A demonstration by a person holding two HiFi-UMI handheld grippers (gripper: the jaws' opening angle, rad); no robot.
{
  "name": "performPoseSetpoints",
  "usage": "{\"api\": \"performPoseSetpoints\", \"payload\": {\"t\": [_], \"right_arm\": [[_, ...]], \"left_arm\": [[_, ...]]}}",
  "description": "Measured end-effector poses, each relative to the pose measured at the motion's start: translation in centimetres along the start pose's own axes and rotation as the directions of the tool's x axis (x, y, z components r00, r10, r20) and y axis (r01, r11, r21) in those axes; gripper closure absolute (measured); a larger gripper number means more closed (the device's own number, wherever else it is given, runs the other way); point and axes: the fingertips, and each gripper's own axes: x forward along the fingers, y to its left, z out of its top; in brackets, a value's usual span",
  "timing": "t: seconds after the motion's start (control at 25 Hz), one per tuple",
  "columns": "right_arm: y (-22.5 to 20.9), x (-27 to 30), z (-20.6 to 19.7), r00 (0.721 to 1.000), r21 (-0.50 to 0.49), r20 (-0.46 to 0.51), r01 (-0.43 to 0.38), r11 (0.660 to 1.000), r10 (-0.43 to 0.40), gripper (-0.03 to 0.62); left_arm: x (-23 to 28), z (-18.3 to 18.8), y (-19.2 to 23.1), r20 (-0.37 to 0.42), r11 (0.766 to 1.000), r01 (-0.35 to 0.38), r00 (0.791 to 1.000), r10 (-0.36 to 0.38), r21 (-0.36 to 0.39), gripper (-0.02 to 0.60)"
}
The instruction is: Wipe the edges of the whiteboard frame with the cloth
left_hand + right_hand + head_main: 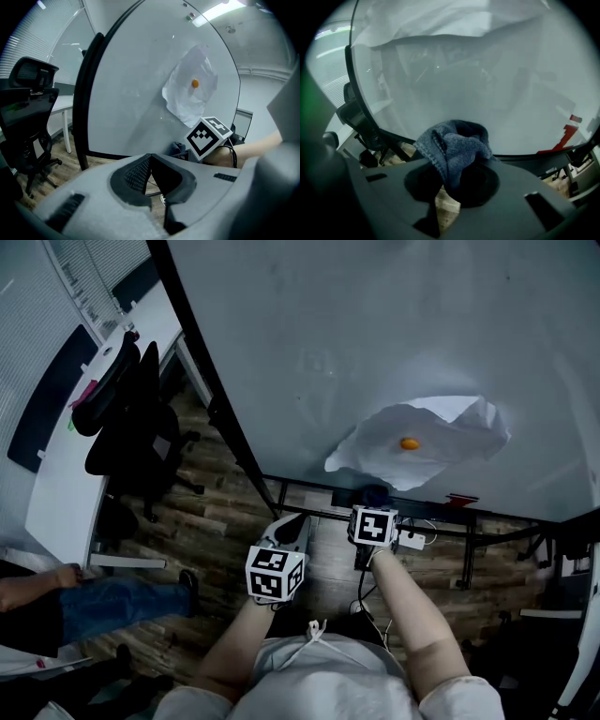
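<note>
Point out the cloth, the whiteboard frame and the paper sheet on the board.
cloth (454, 145): right gripper view, bunched blue fabric between the jaws.
whiteboard frame (83, 108): left gripper view, black left side edge.
paper sheet (450, 437): head view, white surface near its middle.

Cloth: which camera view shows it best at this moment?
The right gripper view: the cloth sits central, bunched between the right gripper's shut jaws. The head view shows only a dark scrap beyond that gripper; the left gripper view, a small distant lump.
</note>
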Motion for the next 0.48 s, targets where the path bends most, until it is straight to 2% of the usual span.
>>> {"api": "performPoseSetpoints", "payload": {"t": [0.12, 0.28, 0.48], "right_arm": [[4.5, 0.4, 0.8, 0.999, -0.015, 0.003, -0.047, 0.999, 0.047, 0.525], [7.7, 0.5, 1.5, 1.000, -0.013, -0.002, 0.004, 1.000, -0.004, 0.525], [11.2, 1.6, 1.8, 1.000, 0.029, 0.005, -0.012, 1.000, 0.012, 0.525]], "left_arm": [[-1.4, 0.5, 2.8, 0.002, 1.000, -0.006, 1.000, 0.006, 0.005, 0.563], [-3.3, 0.7, 6.0, -0.003, 1.000, -0.007, 1.000, 0.008, 0.015, 0.563], [-5.5, 0.9, 9.7, -0.001, 1.000, -0.007, 1.000, 0.007, 0.023, 0.563]]}}
